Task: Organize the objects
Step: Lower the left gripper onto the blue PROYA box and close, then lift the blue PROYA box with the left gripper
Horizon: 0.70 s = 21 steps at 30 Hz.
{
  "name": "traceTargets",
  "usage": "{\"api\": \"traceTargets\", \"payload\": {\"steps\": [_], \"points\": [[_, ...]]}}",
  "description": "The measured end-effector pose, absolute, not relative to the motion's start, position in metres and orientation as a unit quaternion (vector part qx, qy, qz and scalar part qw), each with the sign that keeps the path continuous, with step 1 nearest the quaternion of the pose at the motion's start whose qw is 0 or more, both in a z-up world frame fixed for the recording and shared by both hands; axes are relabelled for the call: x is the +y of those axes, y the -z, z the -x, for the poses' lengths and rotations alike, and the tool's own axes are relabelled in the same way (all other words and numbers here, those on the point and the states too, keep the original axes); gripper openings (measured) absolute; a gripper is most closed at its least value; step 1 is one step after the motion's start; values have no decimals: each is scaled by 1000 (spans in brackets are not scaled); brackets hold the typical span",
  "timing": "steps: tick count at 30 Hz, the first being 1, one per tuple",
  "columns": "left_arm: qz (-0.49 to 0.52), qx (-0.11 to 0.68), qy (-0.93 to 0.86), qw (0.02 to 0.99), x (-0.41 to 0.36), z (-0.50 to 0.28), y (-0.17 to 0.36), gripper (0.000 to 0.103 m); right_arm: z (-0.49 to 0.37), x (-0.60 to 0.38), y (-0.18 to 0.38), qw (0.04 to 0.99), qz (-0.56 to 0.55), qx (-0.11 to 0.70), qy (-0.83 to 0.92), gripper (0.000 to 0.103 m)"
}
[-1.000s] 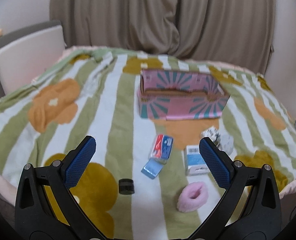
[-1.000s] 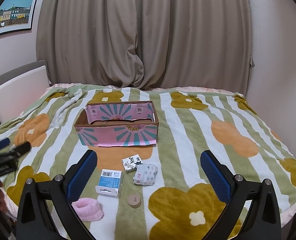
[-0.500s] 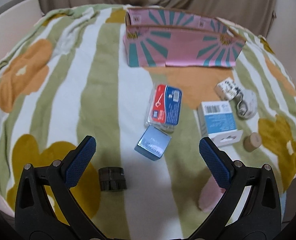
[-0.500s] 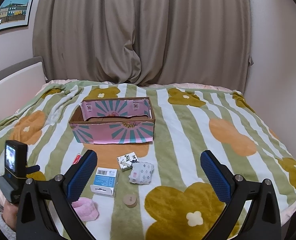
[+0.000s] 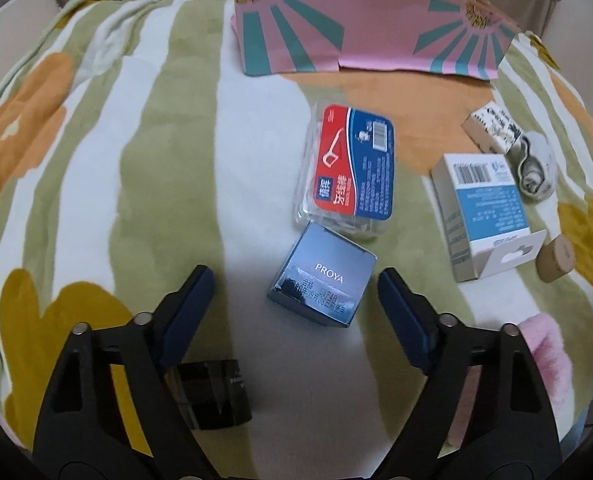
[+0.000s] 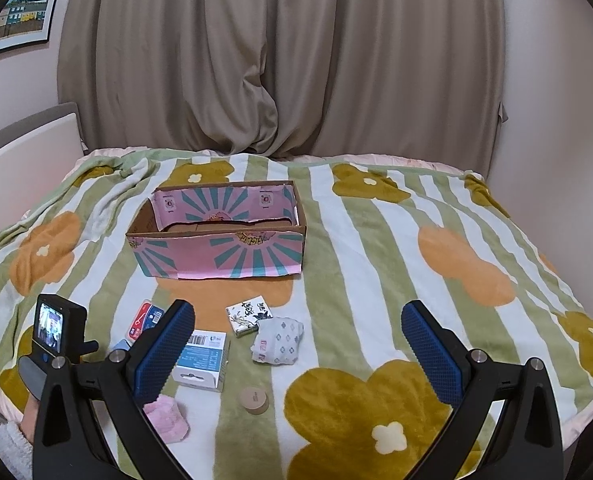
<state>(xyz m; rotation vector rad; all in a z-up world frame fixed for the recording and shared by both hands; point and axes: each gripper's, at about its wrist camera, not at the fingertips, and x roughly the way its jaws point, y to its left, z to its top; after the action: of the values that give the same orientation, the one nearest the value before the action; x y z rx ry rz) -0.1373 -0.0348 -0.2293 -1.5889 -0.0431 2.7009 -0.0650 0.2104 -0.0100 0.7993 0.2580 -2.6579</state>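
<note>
Left fingers spread, just been closing in, straddling small blue box on bed blanket, not touching yet. Right fingers spread, empty. Box looks light, stiff cardboard, glossy so maybe slippy; pinch flat sides.

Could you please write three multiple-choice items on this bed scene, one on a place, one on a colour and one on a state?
1. Where does the blue PROYA box lie?
A. Inside the pink carton
B. On the blanket between the left claw's open jaws
C. On the chair

2. What colour is the fluffy item near the bed's front edge?
A. Pink
B. Black
C. Green

3. What state is the right claw in?
A. Shut on the sock
B. Shut on nothing
C. Open, holding nothing

Answers: 1 B, the left claw flanks the box without touching; 2 A, it shows pink; 3 C, its pads stand wide apart.
</note>
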Motion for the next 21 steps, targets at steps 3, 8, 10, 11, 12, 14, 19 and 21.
{"api": "traceTargets", "payload": {"steps": [3, 8, 10, 11, 12, 14, 19, 21], "points": [[508, -7, -861, 8, -34, 139, 234, 65, 66, 210, 12, 175, -285, 92, 938, 103], [500, 2, -866, 25, -29, 140, 236, 43, 68, 208, 15, 176, -290, 94, 936, 103], [499, 8, -866, 23, -27, 140, 236, 42, 69, 207, 16, 178, -291, 93, 936, 103], [498, 6, -867, 24, -28, 140, 236, 42, 69, 207, 16, 178, -291, 93, 935, 103], [498, 2, -867, 24, -29, 140, 235, 42, 69, 207, 16, 178, -290, 93, 936, 103], [497, -2, -868, 26, -29, 140, 233, 42, 68, 207, 16, 178, -289, 93, 936, 103], [487, -5, -873, 29, -27, 134, 225, 41, 67, 207, 16, 178, -289, 91, 936, 103], [482, -7, -876, 30, -25, 131, 219, 41, 67, 208, 16, 178, -290, 90, 936, 103]]}}
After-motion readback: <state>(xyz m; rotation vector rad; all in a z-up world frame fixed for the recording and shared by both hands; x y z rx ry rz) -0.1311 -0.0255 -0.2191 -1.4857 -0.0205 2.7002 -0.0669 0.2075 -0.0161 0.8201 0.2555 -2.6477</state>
